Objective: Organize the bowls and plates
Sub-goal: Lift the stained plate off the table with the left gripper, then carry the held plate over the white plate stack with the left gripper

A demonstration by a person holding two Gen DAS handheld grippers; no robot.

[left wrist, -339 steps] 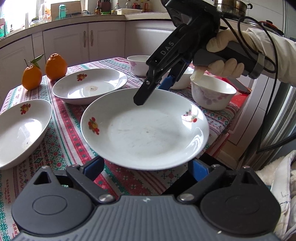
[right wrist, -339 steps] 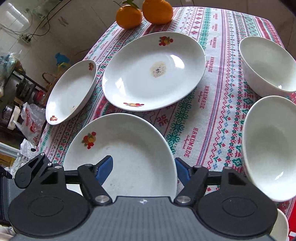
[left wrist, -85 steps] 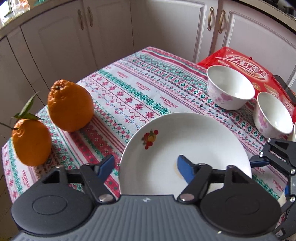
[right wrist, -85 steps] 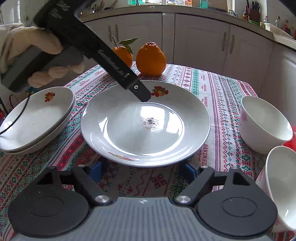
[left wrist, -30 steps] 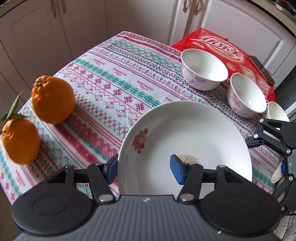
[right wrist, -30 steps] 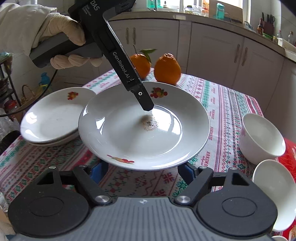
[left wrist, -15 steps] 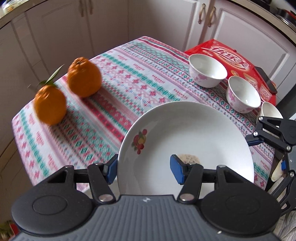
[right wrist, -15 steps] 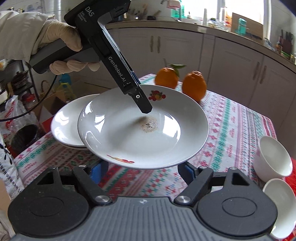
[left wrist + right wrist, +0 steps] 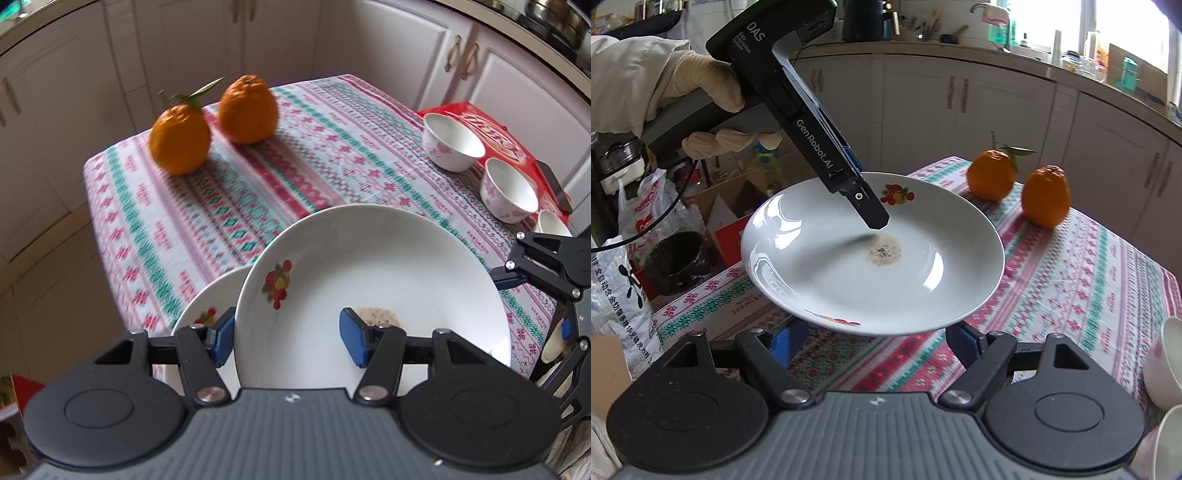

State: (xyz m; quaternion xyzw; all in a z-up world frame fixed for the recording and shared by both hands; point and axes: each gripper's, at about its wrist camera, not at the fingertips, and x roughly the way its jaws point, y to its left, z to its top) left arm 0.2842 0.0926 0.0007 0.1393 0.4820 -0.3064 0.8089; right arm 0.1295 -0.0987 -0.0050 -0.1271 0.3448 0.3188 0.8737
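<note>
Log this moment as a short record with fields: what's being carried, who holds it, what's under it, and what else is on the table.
carried: stained plate, lifted off the table
held by: left hand-held gripper, shut on the plate's rim
right hand-held gripper: fingers under the plate's near edge
beneath: another plate, partly covered
also on tablecloth: two oranges, small bowls

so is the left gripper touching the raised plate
Touching. In the left wrist view the left gripper straddles the plate rim, one pad under, one inside; the right wrist view shows its finger on the plate.
</note>
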